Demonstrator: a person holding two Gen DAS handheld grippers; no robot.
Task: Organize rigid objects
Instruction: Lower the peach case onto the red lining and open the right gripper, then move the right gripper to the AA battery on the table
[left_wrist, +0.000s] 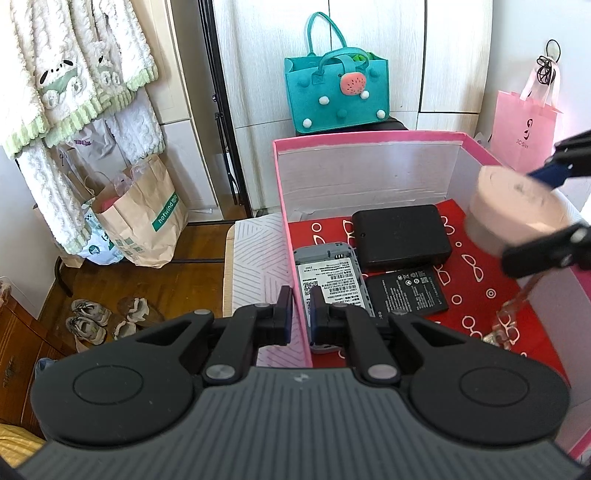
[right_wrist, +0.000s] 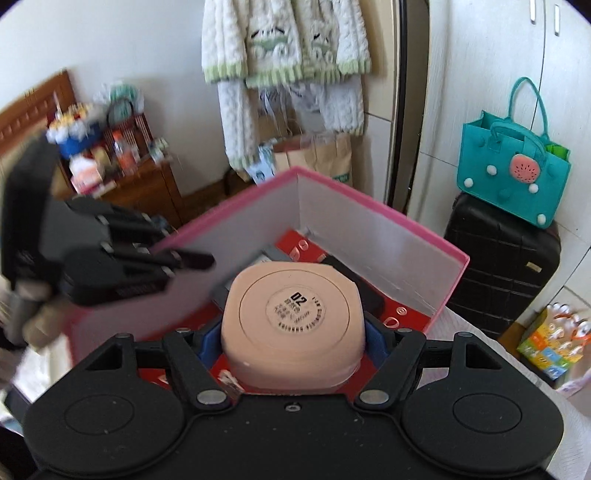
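Observation:
A pink box (left_wrist: 369, 138) with a red patterned lining holds a black case (left_wrist: 400, 234), a grey router with a label (left_wrist: 328, 280) and a flat black battery (left_wrist: 406, 291). My left gripper (left_wrist: 298, 314) is shut on the box's left wall (left_wrist: 291, 258), one finger on each side. My right gripper (right_wrist: 293, 334) is shut on a round pink compact case (right_wrist: 293, 319), label side up, held over the box's inside (right_wrist: 369, 236). The case also shows in the left wrist view (left_wrist: 517, 210) at the right, above the lining.
Clear glasses (left_wrist: 508, 321) lie at the box's right side. A teal felt bag (left_wrist: 336, 92) sits on a black suitcase (right_wrist: 502, 258) behind the box. Paper bags (left_wrist: 144, 218) and shoes (left_wrist: 88, 321) are on the wooden floor at the left. A pink bag (left_wrist: 522, 125) stands at the right.

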